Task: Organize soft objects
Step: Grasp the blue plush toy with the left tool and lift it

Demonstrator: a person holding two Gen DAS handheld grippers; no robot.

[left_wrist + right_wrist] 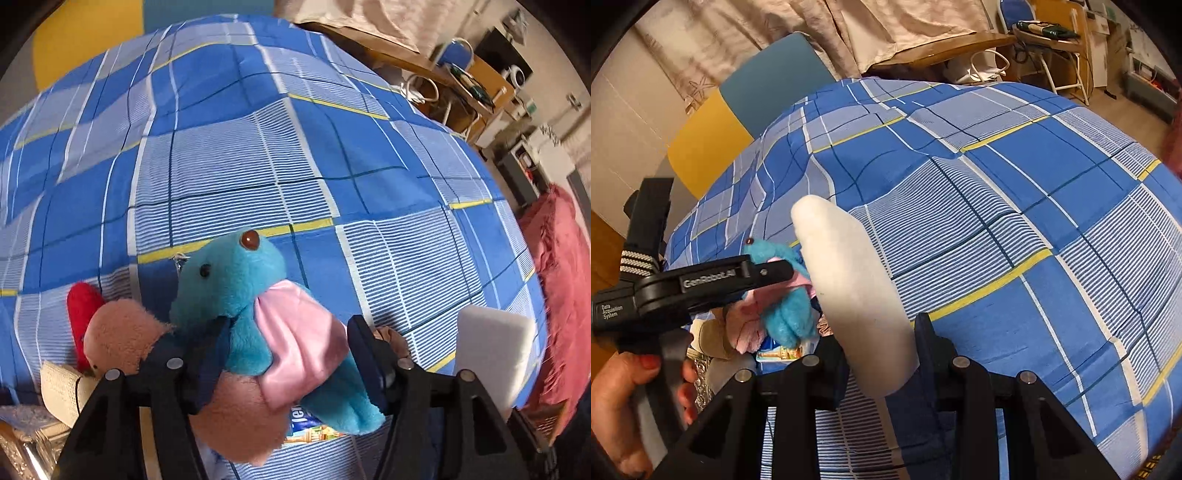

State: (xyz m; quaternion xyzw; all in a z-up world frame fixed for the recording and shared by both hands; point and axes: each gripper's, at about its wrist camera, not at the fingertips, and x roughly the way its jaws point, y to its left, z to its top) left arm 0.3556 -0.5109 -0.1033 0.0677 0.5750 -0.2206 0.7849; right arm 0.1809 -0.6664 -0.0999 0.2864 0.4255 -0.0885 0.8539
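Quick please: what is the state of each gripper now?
Left gripper: open around the blue plush toy, fingers not pressing it.
Right gripper: closed on the white sponge.

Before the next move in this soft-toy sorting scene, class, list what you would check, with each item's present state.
1. Left gripper jaws stand open around the blue plush toy: ok.
2. Blue toy rests on the pile with the pink plush: ok.
3. Right gripper clamps the white sponge: ok.
4. Free room on the checked bedspread: ok.
5. Where the sponge belongs: cannot tell.
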